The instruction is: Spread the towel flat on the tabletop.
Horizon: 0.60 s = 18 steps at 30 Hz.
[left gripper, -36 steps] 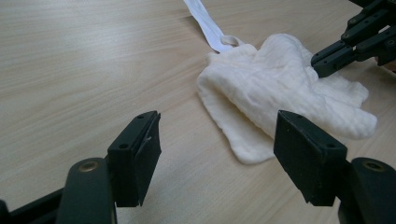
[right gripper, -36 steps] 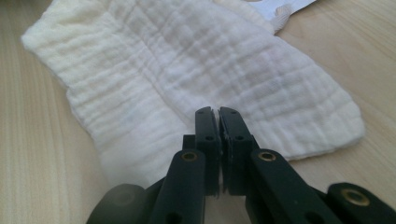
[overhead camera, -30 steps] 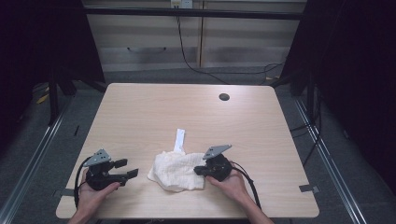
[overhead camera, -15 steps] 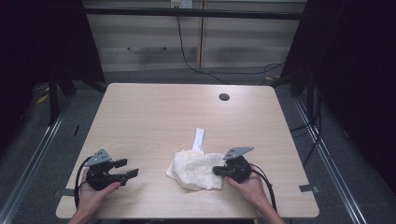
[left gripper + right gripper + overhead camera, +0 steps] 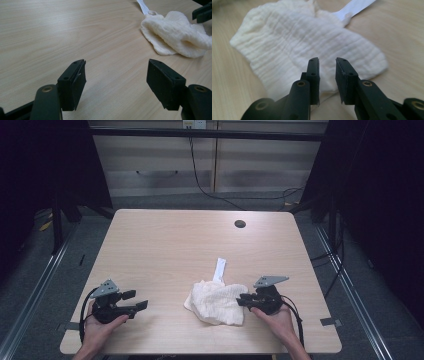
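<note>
Currently the right gripper (image 5: 326,62), jaws narrow and holding nothing, hovers at the cloth's (image 5: 218,301) edge; closing too shallow could slip off. Left gripper (image 5: 136,304) waits wide near the bench's (image 5: 165,240) front-left corner.

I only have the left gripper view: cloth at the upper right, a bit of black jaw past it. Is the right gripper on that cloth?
Observer: The right gripper sits at the cloth's near edge with its jaws a narrow gap apart. I cannot tell if any fabric is pinched.
Operator: Where does the white strip run?
Observer: In the high view the white strip sticks out from the cloth's far side, flat on the table, pointing toward the far edge.
Operator: And where is my left gripper on the table?
Observer: The left gripper is near the front left corner, jaws wide open, well apart from the cloth.
</note>
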Each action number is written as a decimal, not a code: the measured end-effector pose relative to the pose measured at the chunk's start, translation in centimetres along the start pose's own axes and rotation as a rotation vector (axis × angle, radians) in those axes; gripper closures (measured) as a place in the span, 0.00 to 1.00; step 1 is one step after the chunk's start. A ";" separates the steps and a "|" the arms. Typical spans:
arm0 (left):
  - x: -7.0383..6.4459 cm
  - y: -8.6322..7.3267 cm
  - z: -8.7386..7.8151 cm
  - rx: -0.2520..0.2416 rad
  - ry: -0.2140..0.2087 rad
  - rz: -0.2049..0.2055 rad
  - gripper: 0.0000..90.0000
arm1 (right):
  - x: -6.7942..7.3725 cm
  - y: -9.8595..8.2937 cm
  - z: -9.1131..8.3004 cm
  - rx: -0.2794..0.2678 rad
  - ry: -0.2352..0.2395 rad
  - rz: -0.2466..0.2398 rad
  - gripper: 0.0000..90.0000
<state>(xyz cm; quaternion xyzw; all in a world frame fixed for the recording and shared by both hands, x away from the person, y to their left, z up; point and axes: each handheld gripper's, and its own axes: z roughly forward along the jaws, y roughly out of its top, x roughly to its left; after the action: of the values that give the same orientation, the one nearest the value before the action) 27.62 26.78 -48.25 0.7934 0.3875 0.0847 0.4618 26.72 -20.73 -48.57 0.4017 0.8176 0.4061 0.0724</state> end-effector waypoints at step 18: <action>0.1 -0.1 0.0 0.000 0.009 -0.004 0.35 | -3.7 1.8 2.1 0.014 -0.089 0.008 0.76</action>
<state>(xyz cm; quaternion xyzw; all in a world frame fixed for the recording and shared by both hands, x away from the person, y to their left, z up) 27.63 26.90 -48.32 0.7920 0.3914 0.0875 0.4603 31.19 -21.51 -49.43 0.4232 0.8148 0.3824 0.1040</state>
